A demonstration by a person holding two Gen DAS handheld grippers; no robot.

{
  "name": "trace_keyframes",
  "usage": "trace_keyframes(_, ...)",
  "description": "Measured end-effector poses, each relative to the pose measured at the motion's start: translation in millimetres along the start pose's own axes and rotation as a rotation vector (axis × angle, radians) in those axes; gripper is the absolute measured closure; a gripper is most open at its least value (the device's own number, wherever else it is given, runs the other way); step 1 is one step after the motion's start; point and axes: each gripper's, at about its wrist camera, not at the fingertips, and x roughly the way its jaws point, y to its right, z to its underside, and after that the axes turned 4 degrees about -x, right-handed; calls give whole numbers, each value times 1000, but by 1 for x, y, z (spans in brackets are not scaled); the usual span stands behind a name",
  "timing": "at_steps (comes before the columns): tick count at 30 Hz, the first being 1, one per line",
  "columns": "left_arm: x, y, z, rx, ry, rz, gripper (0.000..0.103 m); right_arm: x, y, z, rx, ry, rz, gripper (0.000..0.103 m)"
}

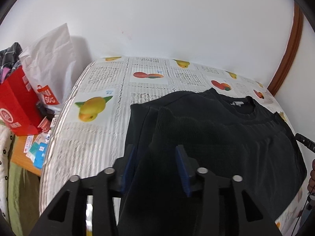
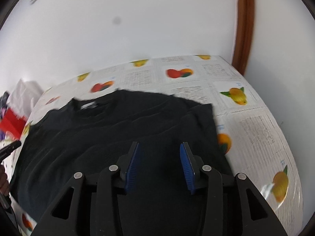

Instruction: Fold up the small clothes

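Observation:
A black knit sweater (image 1: pixel 216 137) (image 2: pixel 118 122) lies flat on the fruit-print tablecloth (image 1: pixel 94 137) (image 2: pixel 256 129), its collar with a white label (image 1: pixel 237 103) (image 2: pixel 88 105) towards the wall. Its two sides look folded inward, with straight edges. My left gripper (image 1: pixel 155 147) hovers over the sweater's left part, blue pads (image 1: pixel 182 167) apart, a raised ridge of fabric ahead of them. My right gripper (image 2: pixel 159 144) stands open over the sweater's right part, pads (image 2: pixel 132 167) clear of the cloth. Each view catches the other gripper's tip at its edge.
A red paper bag (image 1: pixel 17 108) and a white plastic bag (image 1: pixel 51 59) crowd the table's left side, with small packets (image 1: pixel 38 151) on a wooden surface below. A white wall runs behind the table. A brown door frame (image 2: pixel 244 29) stands at the right.

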Motion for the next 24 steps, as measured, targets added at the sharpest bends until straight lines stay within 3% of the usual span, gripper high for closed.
trace_keyframes(3,-17,-8,12,-5,-6,11,44,-14,-31,8,-40,12,-34,51)
trace_keyframes(7,-40,-31,32,-38,-21,-29,44,-28,-82,17,-108,21,-86,45)
trace_keyframes(13,-66,-79,56,-118,-66,-88,44,-49,-195,46,-306,21,-205,36)
trace_keyframes(17,-76,-103,71,-145,-83,-83,44,-56,-278,79,-485,5,-283,33)
trace_keyframes(20,-78,-116,77,-158,-88,-88,44,-58,-319,100,-548,-9,-344,33)
trace_keyframes(24,-78,-128,85,-200,-93,-29,43,-64,-358,131,-643,3,-430,31)
